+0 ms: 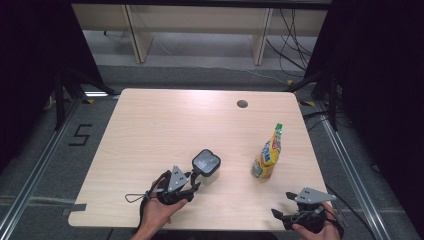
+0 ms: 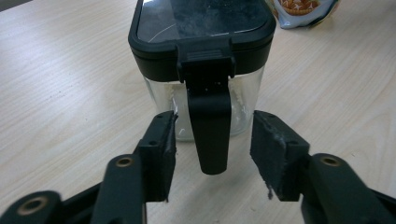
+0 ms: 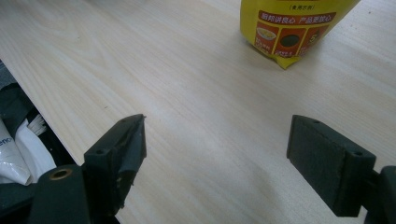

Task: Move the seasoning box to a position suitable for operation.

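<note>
pale wood grain runs across the table (image 1: 150, 130). near its front edge, left of the middle, stands a clear jar (image 2: 205, 100) with a black lid (image 2: 201, 28) and a black handle (image 2: 209, 126). the left gripper (image 2: 212, 144) has its jaws to either side of that handle, open, a gap showing at each pad. the right gripper (image 3: 217, 149) hovers wide open at the front right corner. the yellow pouch (image 1: 268, 154) stands, seemingly tilted, toward the right edge.

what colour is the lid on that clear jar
Black, with a dark glossy top panel; the jar's lid shows best in the left gripper view.
</note>
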A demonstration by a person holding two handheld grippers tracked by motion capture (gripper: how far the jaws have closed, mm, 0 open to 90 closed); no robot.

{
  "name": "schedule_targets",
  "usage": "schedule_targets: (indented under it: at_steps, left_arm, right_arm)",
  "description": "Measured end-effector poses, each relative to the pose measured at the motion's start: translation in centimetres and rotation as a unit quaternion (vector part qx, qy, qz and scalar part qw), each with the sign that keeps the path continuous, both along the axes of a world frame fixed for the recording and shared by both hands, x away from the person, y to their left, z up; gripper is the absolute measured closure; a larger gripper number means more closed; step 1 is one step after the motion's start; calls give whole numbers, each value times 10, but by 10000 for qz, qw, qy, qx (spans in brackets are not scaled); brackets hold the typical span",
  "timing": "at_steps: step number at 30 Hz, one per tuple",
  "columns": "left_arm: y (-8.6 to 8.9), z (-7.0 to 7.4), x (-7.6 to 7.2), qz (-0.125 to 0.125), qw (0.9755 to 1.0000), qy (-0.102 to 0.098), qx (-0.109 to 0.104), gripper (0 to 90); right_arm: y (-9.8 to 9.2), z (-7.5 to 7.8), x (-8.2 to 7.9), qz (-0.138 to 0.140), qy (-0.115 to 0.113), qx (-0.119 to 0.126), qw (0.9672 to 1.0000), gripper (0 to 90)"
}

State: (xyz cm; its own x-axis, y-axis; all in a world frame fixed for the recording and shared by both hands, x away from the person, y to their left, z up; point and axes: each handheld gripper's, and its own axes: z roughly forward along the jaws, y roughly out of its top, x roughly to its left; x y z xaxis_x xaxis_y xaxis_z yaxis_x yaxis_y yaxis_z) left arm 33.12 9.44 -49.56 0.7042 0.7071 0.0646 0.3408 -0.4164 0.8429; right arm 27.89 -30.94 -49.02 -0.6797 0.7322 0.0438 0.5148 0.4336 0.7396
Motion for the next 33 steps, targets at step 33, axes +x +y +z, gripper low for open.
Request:
schedule_targets:
  at_steps: [33]
  left_arm:
    - [19,2,28,35,9998,-187,79,710]
  right_arm:
    - [4,0,-1,272,-95,-91,9995,230]
